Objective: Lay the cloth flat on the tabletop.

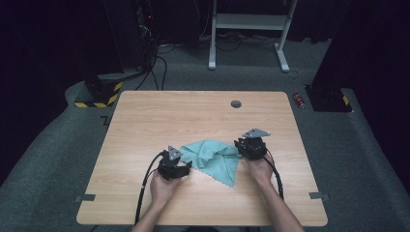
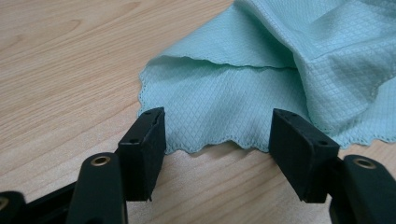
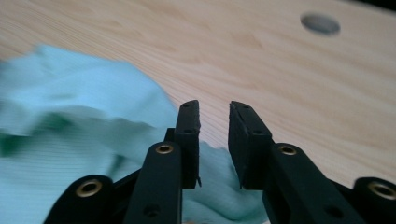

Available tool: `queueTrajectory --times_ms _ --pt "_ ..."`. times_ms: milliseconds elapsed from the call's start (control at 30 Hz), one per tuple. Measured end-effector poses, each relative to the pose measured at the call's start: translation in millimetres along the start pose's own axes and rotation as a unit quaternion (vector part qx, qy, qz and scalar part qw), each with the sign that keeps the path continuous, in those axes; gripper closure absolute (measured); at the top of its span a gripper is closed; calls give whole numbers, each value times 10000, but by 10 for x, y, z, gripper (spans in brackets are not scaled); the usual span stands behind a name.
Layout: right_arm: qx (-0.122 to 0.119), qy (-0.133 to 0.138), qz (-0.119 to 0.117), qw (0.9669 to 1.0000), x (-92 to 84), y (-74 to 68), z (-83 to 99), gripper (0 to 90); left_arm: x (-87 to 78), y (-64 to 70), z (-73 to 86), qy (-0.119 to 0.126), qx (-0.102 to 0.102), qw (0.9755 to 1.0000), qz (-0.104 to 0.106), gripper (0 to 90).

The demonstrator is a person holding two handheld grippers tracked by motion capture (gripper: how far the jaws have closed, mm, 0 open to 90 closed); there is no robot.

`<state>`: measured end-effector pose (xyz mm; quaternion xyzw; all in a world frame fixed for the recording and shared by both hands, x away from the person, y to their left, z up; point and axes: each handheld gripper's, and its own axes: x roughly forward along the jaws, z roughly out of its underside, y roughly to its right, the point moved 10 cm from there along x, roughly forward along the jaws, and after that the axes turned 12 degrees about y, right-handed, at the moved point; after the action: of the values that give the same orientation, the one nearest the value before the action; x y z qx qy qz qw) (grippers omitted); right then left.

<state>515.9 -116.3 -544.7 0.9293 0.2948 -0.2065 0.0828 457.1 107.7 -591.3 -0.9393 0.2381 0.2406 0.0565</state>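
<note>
A mint-green waffle-weave cloth [image 1: 215, 157] lies rumpled on the wooden table [image 1: 183, 111], partly folded over itself. My left gripper [image 1: 186, 167] sits at the cloth's left corner. In the left gripper view its jaws [image 2: 217, 123] stand wide apart over the scalloped edge of the cloth [image 2: 261, 84], and the pads do not touch it. My right gripper [image 1: 240, 145] is at the cloth's right corner. In the right gripper view its jaws [image 3: 215, 109] show a narrow gap, with the cloth [image 3: 70, 130] lying below and to the left of them, not pinched.
A round grey grommet [image 1: 236, 104] sits in the tabletop at the far middle and appears again as the grommet [image 3: 320, 23]. Bare wood surrounds the cloth. Grey tape tabs [image 1: 85, 197] mark the near edges. A white desk frame [image 1: 249, 29] stands on the floor beyond.
</note>
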Motion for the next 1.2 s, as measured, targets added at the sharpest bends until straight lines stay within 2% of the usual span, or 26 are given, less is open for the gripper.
queueTrajectory --times_ms 33,133,200,233,300,400,500,533,567,633,667,767,833,933,1000,1067,1133,1200 --pt "-42 62 -43 10000 -30 -26 -29 725 0 6 0 0 1 10000 6 366" --pt "-215 235 -316 9990 -208 -246 -106 720 -13 48 -5 44 -90 9998 142 343" --pt "-290 164 -504 9982 -253 -373 -55 721 -38 122 -26 122 -164 9992 331 349" --pt "-337 86 -604 9976 -262 -447 -1 721 -51 163 -47 167 -137 9989 417 349" --pt "-379 -98 -777 9962 -247 -577 136 717 -73 258 -96 225 -69 9981 562 352" --pt "-370 -273 -843 9954 -171 -721 311 684 -60 400 -178 247 88 9968 756 355" --pt "-354 -295 -927 9946 -119 -850 349 658 -1 482 -217 206 196 9963 814 361" --pt "-400 -284 -986 9939 -105 -906 346 651 25 485 -229 183 269 9964 782 368" --pt "-471 -280 -1041 9931 -94 -962 339 644 53 498 -240 169 256 9965 780 385" --pt "-553 -320 -1149 9913 -64 -1061 336 631 108 504 -262 158 259 9964 787 449" --pt "-548 -357 -1180 9909 -42 -1101 340 628 133 517 -266 168 179 9964 809 500" --pt "-537 -475 -1230 9898 26 -1158 367 631 208 495 -258 13 233 9966 784 620" --pt "-603 -570 -1219 9891 76 -1173 408 665 224 472 -285 10 287 9967 756 705" --pt "-758 -575 -1230 9878 70 -1190 421 794 225 444 -363 113 177 9968 767 829" --pt "-897 -571 -1232 9867 58 -1210 424 878 225 421 -395 74 136 9967 800 865" --pt "-1086 -585 -1191 9852 49 -1215 428 894 212 390 -455 96 114 9966 816 879" --pt "-1084 -614 -1215 9847 34 -1216 432 900 195 374 -504 114 41 9963 856 883" --pt "-1079 -611 -1246 9844 20 -1218 437 900 184 378 -540 139 76 9960 879 887"
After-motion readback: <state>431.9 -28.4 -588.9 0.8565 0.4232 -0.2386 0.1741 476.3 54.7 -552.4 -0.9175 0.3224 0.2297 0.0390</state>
